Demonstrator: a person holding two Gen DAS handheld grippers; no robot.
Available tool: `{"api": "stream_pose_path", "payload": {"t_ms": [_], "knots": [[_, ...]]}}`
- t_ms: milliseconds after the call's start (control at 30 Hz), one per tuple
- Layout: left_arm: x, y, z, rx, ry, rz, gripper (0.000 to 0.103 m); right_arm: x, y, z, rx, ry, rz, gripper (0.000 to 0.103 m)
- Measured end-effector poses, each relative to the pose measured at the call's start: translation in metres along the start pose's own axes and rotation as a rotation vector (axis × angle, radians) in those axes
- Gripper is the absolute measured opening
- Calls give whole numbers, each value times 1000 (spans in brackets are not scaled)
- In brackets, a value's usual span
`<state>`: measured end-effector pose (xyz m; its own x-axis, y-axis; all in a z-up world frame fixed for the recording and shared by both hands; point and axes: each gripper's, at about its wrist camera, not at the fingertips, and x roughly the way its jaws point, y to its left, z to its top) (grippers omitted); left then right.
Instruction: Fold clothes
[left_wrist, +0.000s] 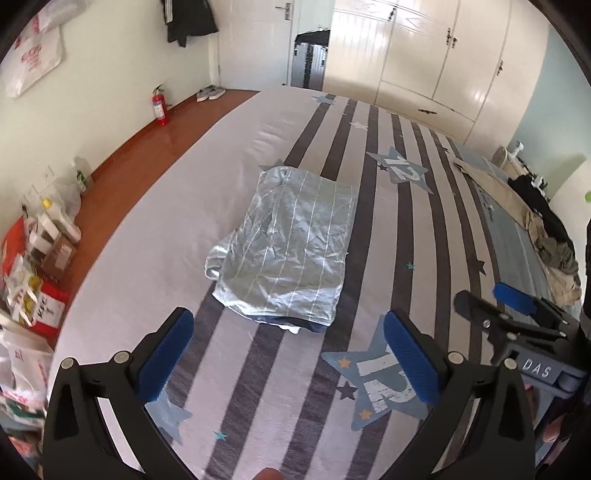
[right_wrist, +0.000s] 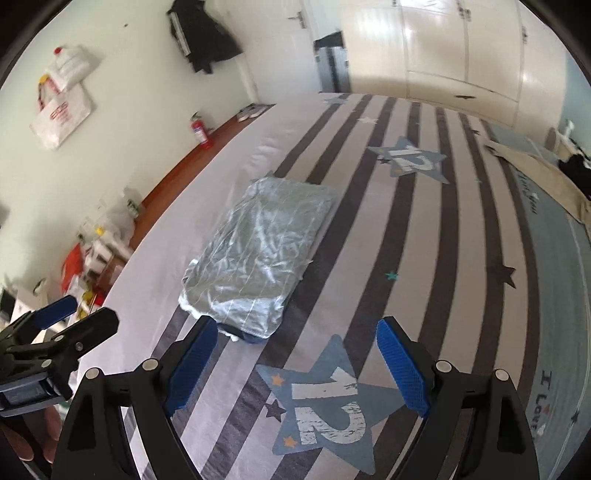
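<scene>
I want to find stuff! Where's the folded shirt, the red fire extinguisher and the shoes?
folded shirt (left_wrist: 286, 247), left wrist view, middle of top layer
red fire extinguisher (left_wrist: 159, 107), left wrist view, red body
shoes (left_wrist: 210, 93), left wrist view, grey uppers

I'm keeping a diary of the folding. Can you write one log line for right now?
pale blue striped folded garment flat on striped star bedsheet | left tool open, empty | right tool open, empty | beige clothes pile unfolded

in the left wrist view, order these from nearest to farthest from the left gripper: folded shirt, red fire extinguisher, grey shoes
1. folded shirt, on the bed just beyond the left gripper
2. red fire extinguisher, on the floor by the left wall
3. grey shoes, farther along that floor, near the door
</scene>
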<state>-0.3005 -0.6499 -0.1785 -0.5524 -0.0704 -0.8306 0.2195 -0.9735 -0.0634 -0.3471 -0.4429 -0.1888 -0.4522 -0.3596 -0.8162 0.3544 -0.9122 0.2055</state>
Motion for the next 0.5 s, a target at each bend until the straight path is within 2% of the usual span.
{"api": "stream_pose_path", "payload": {"t_ms": [67,333,500], "knots": [[-2,-1,2,24,1,8,102,-3,-4,-3,27,-3,-23,86],[-8,-9,-6,78,-1,-52,102,-12,-16,-26,82,-10,-68,86],[-10,1,-12,135,3,-76,102,-19,-6,-35,117,-29,-108,86]]}}
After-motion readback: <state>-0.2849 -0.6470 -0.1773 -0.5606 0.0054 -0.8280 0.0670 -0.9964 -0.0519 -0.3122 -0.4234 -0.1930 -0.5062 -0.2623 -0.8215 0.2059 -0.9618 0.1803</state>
